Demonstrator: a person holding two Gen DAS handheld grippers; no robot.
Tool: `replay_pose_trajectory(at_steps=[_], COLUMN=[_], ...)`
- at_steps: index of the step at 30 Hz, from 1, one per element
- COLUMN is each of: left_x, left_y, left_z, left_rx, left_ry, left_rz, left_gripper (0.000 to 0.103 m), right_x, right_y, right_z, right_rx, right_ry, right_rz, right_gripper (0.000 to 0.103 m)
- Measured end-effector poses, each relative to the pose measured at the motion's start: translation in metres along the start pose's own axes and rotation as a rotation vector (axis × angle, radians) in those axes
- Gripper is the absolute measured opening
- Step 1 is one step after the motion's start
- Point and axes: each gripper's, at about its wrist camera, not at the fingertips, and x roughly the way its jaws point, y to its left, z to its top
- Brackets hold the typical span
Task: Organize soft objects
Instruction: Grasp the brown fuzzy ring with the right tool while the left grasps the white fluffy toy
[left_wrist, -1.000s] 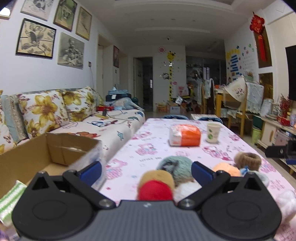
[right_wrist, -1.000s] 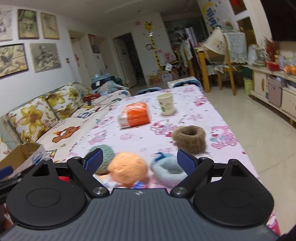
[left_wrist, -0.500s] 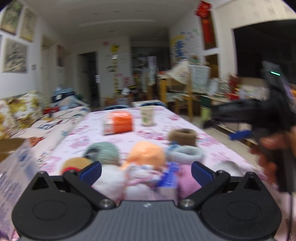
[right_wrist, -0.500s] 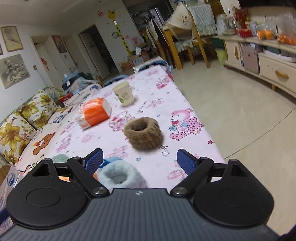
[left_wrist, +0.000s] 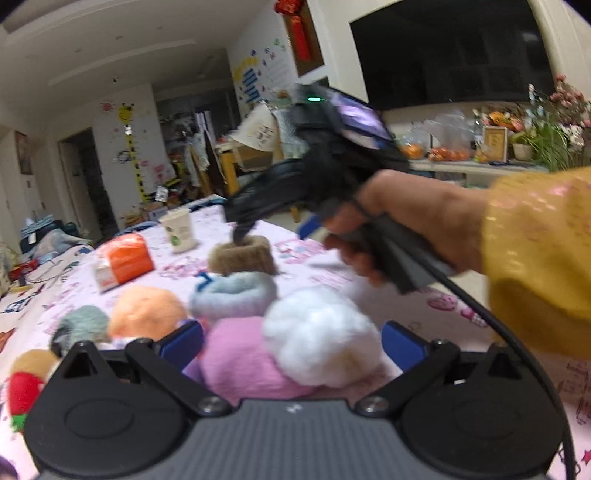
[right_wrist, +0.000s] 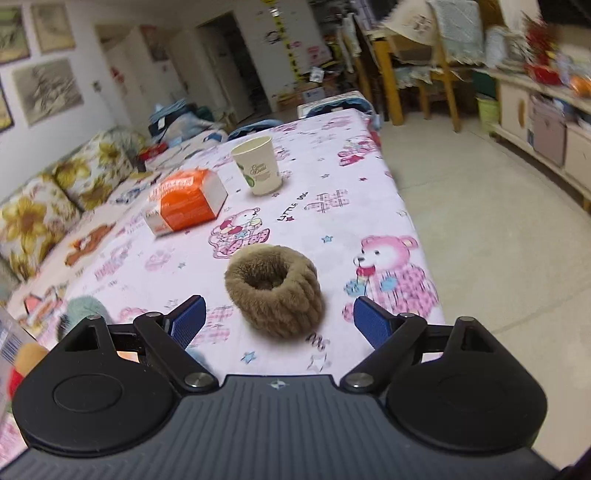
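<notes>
The right gripper (right_wrist: 279, 317) is held low over the patterned tablecloth (right_wrist: 332, 206) with its blue pads spread wide, nothing between them; the brown fuzzy ring (right_wrist: 275, 291) lies flat on the cloth just ahead of the gap and roughly centred on it, an alignment judged to prepare a straddling grasp across the ring's width. In the left wrist view the same tool is seen from the side, carried by a hand (left_wrist: 399, 221) emerging from a yellow sleeve (left_wrist: 539, 258), with one dark finger tip lowered to the top edge of the brown fuzzy ring (left_wrist: 242, 256); whether contact has been made cannot be told because of blur. The left gripper (left_wrist: 291, 341) is likewise released, its pads standing on either side of a pink plush item (left_wrist: 240, 362) and a white fluffy ball (left_wrist: 317, 343) without pressing them, a waiting position that is judged to leave the working space to the other tool. The remaining soft items are gathered at the near end of the table: a pale blue ring (left_wrist: 232, 295), an orange ball (left_wrist: 146, 314) and a grey-green ball (left_wrist: 83, 326) close together. An orange packet (right_wrist: 184, 201) and a paper cup (right_wrist: 258, 170) stand farther back, apart from the cluster, and are judged not to belong to the sorting
</notes>
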Motion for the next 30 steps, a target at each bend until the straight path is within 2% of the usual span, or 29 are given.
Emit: replay_pose_trajectory(at_steps=[6,8,12,14,15,16,17,21,24,30], left_x=[0.019,0.021,0.03,0.031,0.033,0.034,0.034,0.035,0.032,0.024], left_y=[-0.01,-0.011,-0.01,-0.009,-0.008,-0.007,-0.005,0.0,0.002,0.008], left_z=[0.002,0.003,0.005,0.006,0.007,0.007,0.007,0.007,0.005,0.005], left_rx=[0.022,0.028,0.018,0.012,0.002,-0.013,-0.033,-0.101,-0.12,-0.16], left_ry=[0.036,0.028,0.069,0.064,0.068,0.073,0.078,0.087,0.086,0.088], left_rz=[-0.031,-0.04,-0.062,-0.056,-0.066,-0.081,-0.092,-0.105,-0.1,-0.09], left_gripper=[0.1,0.093,0.079,0.066,0.063,0.057,0.05,0.039,0.035,0.03], right_x=[0.03,0.037,0.04,0.039,0.037,0.035,0.032,0.033,0.028,0.018], right_y=[0.014,0.019,0.02,0.02,0.02,0.02,0.013,0.009,0.009,0.007], right_z=[-0.003,-0.005,-0.007,-0.008,-0.008,-0.009,-0.007,-0.004,-0.005,-0.011], right_rx=[-0.108,-0.131,-0.122,-0.124,-0.131,-0.137,-0.138,-0.13,-0.125,-0.112], right_ry=[0.061,0.076,0.062,0.048,0.043,0.04,0.041,0.03,0.024,0.017], right_rz=[0.013,0.005,0.008,-0.002,-0.004,0.001,0.008,0.01,-0.002,-0.025], right_gripper=[0.103,0.103,0.103,0.102,0.091,0.086,0.074,0.049,0.042,0.039])
